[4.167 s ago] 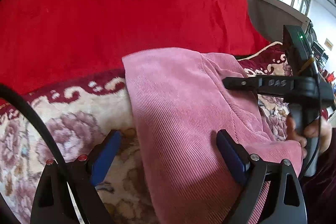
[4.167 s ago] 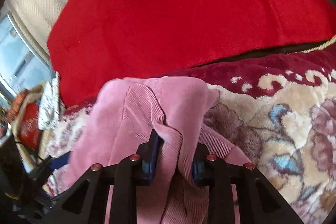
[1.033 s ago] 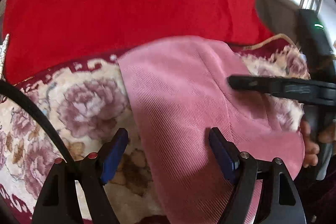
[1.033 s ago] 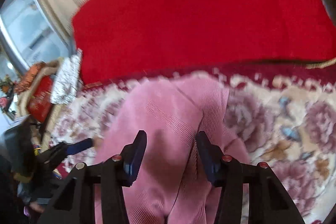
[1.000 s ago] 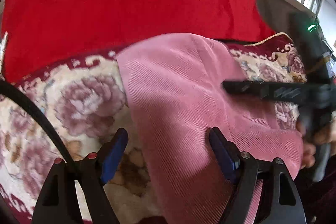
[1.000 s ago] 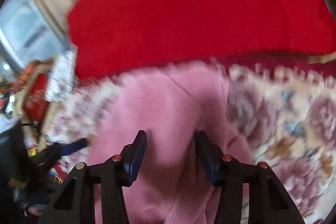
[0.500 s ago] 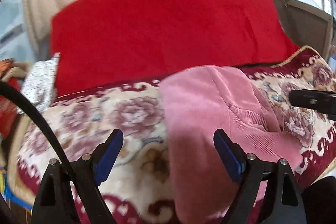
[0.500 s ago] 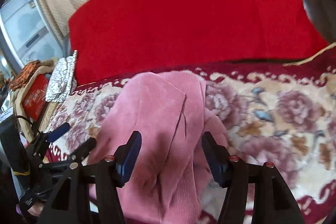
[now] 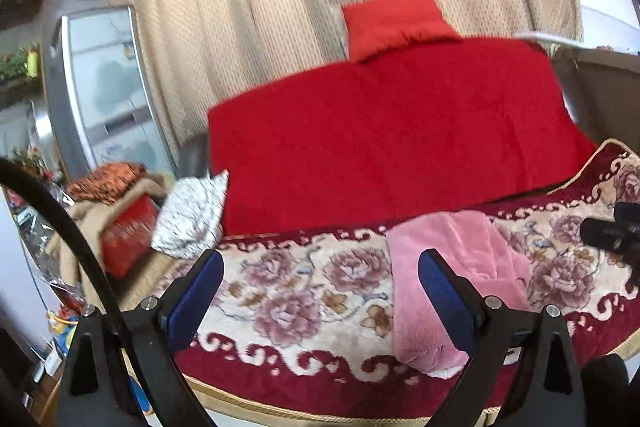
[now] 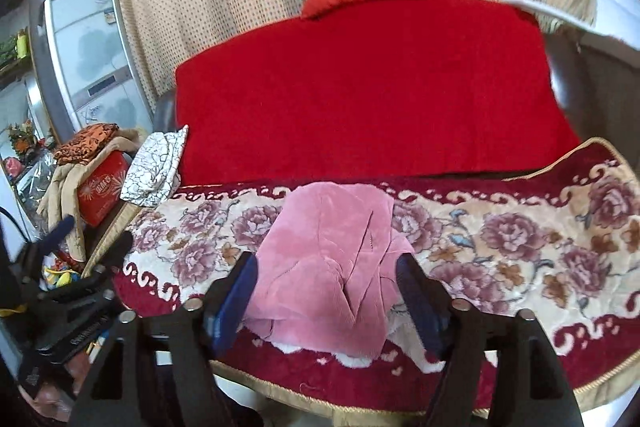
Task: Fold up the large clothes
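Right wrist view: folded pink garment (image 10: 332,259) lies on floral blanket (image 10: 520,243), near edge (red cover (image 10: 360,99) beyond). Right tool (image 10: 326,301) and left tool (image 9: 320,293) both opening, holding nothing.

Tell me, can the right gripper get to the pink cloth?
Probably yes. The right gripper points straight at the pink cloth, its jaws are opening with nothing held between them, and nothing lies in between. The cloth sits folded on the flowered blanket, and the left gripper stays off to the side.
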Available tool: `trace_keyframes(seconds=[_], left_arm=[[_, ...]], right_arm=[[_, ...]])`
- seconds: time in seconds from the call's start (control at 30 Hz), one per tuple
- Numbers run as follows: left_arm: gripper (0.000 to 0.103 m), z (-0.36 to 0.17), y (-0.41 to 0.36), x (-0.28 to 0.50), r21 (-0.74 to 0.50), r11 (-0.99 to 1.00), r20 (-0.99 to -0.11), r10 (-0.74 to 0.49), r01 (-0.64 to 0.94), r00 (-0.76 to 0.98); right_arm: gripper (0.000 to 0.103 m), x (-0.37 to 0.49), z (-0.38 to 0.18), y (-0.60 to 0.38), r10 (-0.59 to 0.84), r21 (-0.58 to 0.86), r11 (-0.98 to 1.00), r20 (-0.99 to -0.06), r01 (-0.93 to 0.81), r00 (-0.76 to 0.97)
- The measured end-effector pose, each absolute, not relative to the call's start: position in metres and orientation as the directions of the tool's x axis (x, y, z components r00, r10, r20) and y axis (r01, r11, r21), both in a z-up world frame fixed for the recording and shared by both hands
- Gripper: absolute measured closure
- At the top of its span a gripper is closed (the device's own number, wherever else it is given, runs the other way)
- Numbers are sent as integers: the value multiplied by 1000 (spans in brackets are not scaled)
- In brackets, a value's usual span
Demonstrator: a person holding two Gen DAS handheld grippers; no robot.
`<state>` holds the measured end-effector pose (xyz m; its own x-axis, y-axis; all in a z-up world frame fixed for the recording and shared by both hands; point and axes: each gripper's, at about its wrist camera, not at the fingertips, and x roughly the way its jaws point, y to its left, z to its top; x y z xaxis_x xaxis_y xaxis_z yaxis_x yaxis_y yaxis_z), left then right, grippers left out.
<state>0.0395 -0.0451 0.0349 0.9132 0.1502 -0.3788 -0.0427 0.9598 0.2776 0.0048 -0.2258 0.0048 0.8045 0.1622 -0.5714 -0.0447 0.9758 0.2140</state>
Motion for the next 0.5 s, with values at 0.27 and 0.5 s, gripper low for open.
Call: trace_keyframes(seconds=[0.27, 0.5], left_arm=[[5, 70, -40, -13, 286, 954, -303, 173, -84, 937], [5, 98, -34, -46, 266, 957, -233, 180, -116, 956]], right_arm=[[25, -46, 33, -206, -3, 46, 998, -543, 33, 840], [24, -84, 62, -189, -77, -54, 997, -445, 59, 892]])
